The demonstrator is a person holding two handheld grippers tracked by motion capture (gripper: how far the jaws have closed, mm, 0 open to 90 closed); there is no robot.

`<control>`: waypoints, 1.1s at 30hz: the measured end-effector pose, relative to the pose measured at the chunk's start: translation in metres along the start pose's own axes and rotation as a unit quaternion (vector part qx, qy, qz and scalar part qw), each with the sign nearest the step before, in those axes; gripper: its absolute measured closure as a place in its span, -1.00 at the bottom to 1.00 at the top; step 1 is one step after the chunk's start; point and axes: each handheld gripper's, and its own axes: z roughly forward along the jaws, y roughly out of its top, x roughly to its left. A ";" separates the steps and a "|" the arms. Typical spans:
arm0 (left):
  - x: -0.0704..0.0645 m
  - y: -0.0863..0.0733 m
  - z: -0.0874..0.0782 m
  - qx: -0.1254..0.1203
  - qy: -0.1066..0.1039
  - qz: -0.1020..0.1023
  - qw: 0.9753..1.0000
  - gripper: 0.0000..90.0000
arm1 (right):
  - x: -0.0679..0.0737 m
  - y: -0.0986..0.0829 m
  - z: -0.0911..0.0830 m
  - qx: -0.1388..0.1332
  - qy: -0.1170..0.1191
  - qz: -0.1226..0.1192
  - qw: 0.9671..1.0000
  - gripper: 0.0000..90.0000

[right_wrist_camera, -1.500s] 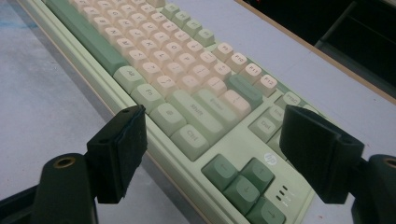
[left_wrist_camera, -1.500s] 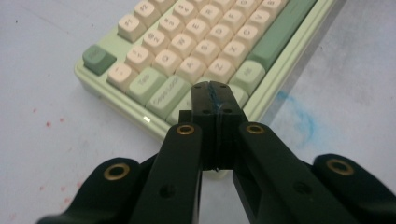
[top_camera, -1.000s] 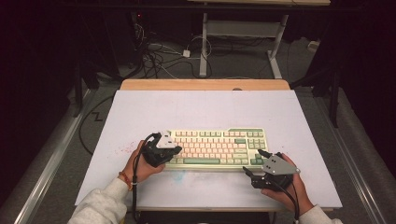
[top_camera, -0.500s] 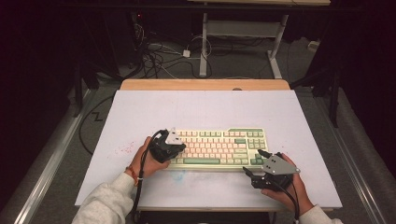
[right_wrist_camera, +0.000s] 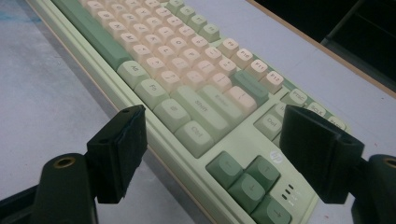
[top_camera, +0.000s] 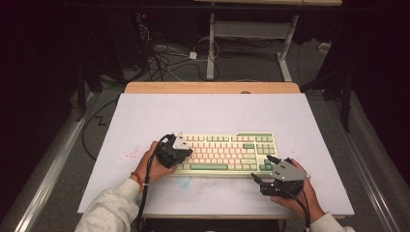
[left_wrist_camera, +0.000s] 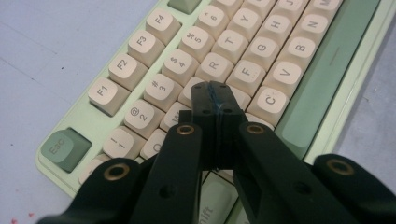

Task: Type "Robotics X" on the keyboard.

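A pale green keyboard (top_camera: 227, 152) with cream keys lies on the white table top, near the front. My left gripper (top_camera: 187, 153) is at the keyboard's left end, held from the left by a hand. In the left gripper view the keyboard (left_wrist_camera: 285, 72) runs up to the right, and my left gripper (left_wrist_camera: 215, 93) is shut, its tips down on the letter keys just below the number row. My right gripper (top_camera: 261, 167) is at the keyboard's front right corner. It stands open (right_wrist_camera: 222, 154), its jaws spread over the arrow keys and the keyboard (right_wrist_camera: 187, 70) edge, holding nothing.
The white table top (top_camera: 203, 113) has a wooden strip (top_camera: 212, 87) along its far edge. Cables (top_camera: 164, 60) and a white table frame (top_camera: 251, 34) are on the floor behind. Faint red specks (top_camera: 128, 155) mark the surface left of the keyboard.
My left gripper has moved right and forward, from beside the keyboard's left end onto its keys. The right gripper has stayed where it was.
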 end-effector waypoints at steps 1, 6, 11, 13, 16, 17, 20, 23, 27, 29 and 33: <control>0.000 0.000 0.000 0.000 0.000 -0.001 1.000 0.95 | 0.000 0.000 0.000 0.002 0.000 0.001 1.000 -0.48; -0.002 0.002 -0.002 -0.005 0.006 0.005 1.000 0.95 | 0.001 0.000 0.000 0.001 0.000 0.002 1.000 -0.48; -0.002 0.003 -0.006 -0.010 0.011 0.007 1.000 0.95 | 0.000 0.000 0.000 -0.001 0.000 0.000 1.000 -0.48; -0.002 0.003 -0.006 -0.010 0.014 0.010 1.000 0.95 | 0.000 0.000 0.000 0.000 0.000 0.002 1.000 -0.48; -0.003 0.003 -0.007 -0.013 0.016 0.011 1.000 0.95 | 0.000 0.000 0.000 -0.001 0.000 0.000 1.000 -0.48; -0.003 0.003 -0.008 -0.014 0.018 0.012 1.000 0.95 | 0.000 0.000 0.000 -0.001 -0.001 0.000 1.000 -0.48; -0.003 0.004 -0.008 -0.014 0.020 0.013 1.000 0.95 | 0.000 0.000 0.000 -0.001 0.000 0.001 1.000 -0.48; -0.003 0.004 -0.009 -0.018 0.024 0.014 0.999 0.91 | 0.000 0.000 0.000 -0.001 -0.001 0.000 1.000 -0.48; -0.003 0.004 -0.011 -0.025 0.033 0.016 0.999 0.81 | -0.001 0.000 -0.001 -0.002 -0.002 0.000 1.000 -0.48; -0.004 0.004 -0.013 -0.029 0.035 0.019 0.999 0.77 | -0.001 0.000 -0.001 -0.002 -0.002 0.000 1.000 -0.48; -0.005 0.004 -0.016 -0.045 0.043 0.021 0.998 0.57 | -0.001 0.000 -0.001 -0.002 -0.002 0.000 1.000 -0.48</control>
